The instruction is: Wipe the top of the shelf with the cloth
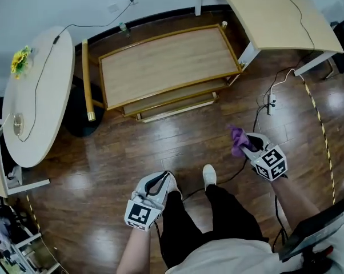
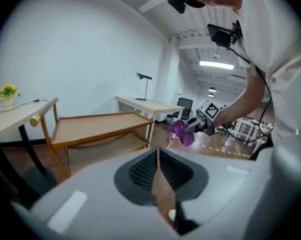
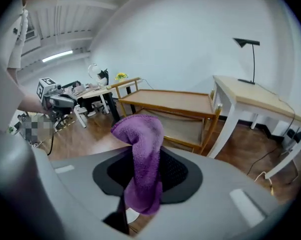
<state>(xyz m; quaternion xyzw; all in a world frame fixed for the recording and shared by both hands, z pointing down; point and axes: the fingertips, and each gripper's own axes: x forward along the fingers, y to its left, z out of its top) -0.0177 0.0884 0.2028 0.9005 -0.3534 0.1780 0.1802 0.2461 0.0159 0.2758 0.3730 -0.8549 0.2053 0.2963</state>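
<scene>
The low wooden shelf (image 1: 169,61) stands against the far wall, its bare top also in the left gripper view (image 2: 98,125) and the right gripper view (image 3: 173,100). A purple cloth (image 3: 140,156) hangs from my right gripper (image 3: 140,184), which is shut on it; from the head view that cloth (image 1: 237,139) and the right gripper (image 1: 247,144) hover over the floor, well short of the shelf. My left gripper (image 1: 159,182) is held low near my legs, shut with nothing in it (image 2: 159,176).
A round white table (image 1: 32,96) with a yellow flower pot (image 1: 20,60) stands left of the shelf. A long desk (image 1: 275,16) stands to the right. Cables (image 1: 269,104) run across the wooden floor by the right gripper.
</scene>
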